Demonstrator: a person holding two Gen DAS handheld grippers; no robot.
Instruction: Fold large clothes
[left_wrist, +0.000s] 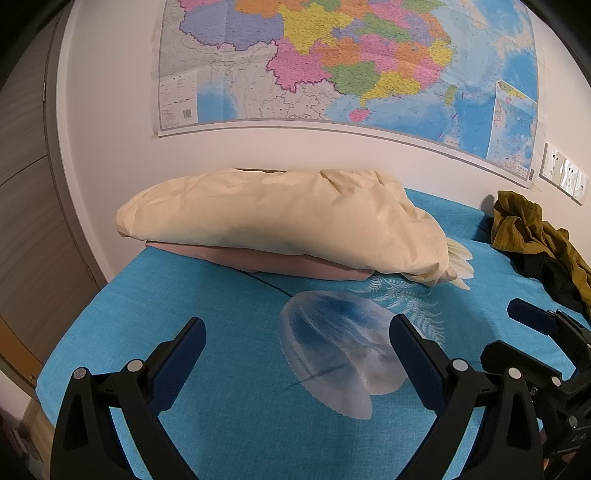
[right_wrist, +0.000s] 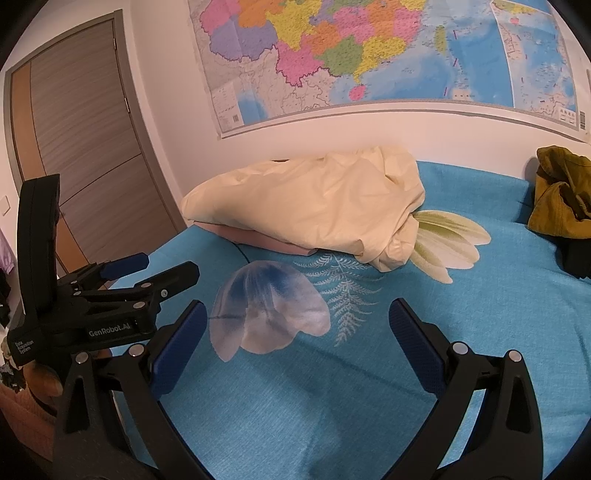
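An olive-green garment (left_wrist: 532, 229) lies crumpled with a black piece on the blue bed sheet (left_wrist: 229, 398) at the far right, near the wall. It also shows in the right wrist view (right_wrist: 561, 199). My left gripper (left_wrist: 297, 334) is open and empty, low over the sheet's jellyfish print. My right gripper (right_wrist: 297, 317) is open and empty too, beside it. The right gripper shows at the right edge of the left wrist view (left_wrist: 543, 321), and the left gripper at the left of the right wrist view (right_wrist: 155, 267). Both are well short of the garment.
A cream pillow (left_wrist: 280, 218) lies on a pink one (left_wrist: 295, 264) at the head of the bed. A wall map (left_wrist: 351, 62) hangs above. A wooden door (right_wrist: 85, 158) stands left of the bed. Wall sockets (left_wrist: 565, 177) sit at the right.
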